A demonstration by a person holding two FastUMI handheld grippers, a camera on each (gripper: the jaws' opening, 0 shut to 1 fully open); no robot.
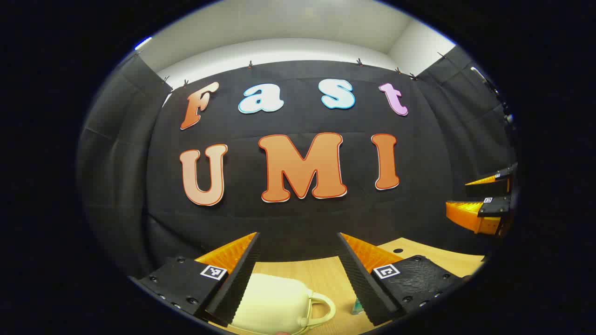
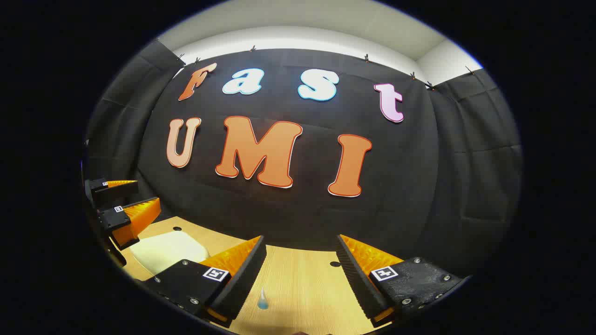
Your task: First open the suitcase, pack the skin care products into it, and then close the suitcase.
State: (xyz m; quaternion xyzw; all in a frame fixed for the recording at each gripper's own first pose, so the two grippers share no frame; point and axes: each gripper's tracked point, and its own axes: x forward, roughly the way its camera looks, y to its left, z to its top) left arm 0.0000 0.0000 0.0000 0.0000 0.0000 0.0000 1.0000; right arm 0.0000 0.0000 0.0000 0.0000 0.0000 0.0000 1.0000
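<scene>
Suitcase (image 1: 272,300), smooth cream rounded shell w/ loop handle, lies shut at bottom centre on wood-grain table (image 1: 326,274). Left tongs (image 1: 298,265) and right tongs (image 2: 300,267) gape wide, holding nothing; small bluish bottle (image 2: 263,300) at bottom centre.

The suitcase (image 1: 272,300) lies on the bench (image 1: 326,274); a small bottle (image 1: 357,306) stands just to its right.

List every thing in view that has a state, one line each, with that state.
Suitcase: closed, lying on the table, handle toward the right in the left gripper view.
Left claw: open, holding nothing, above the suitcase.
Right claw: open, holding nothing, above the table.
Small bottle: upright on the table, not yet packed.
</scene>
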